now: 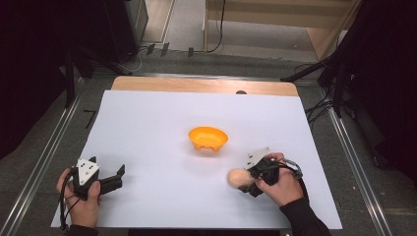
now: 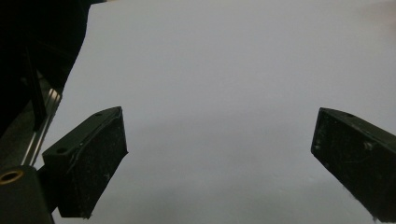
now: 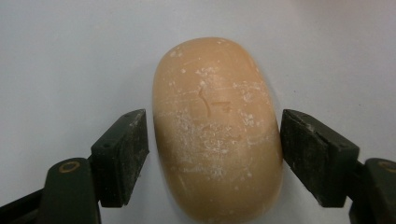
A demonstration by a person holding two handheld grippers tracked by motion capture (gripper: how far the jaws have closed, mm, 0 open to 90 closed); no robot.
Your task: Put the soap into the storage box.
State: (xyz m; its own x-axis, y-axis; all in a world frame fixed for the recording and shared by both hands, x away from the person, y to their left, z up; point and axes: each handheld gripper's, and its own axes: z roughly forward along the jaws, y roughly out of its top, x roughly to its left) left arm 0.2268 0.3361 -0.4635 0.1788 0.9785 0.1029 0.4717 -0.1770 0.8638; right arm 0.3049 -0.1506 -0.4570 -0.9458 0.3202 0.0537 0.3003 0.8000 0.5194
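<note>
The right gripper sits low over the near right part of the table, its jaws straddling a tan, oval bread roll that lies on the white surface. In the right gripper view the jaws stand on either side of the roll, the right one touching or all but touching its flank and the left one with a thin gap showing, so they look about to close rather than clamped; the roll seems to rest on the table, not lifted. An orange bowl stands near the middle of the table, beyond and a little to the left of the roll and apart from it, with nothing visible inside. The left gripper is held at the near left corner, well away from both things, its jaws spread wide over bare white surface with nothing between them. Judged from this, the work is at its start: the grasp is just being made, and the lift, the carry to the bowl and the release all appear to be left.
</note>
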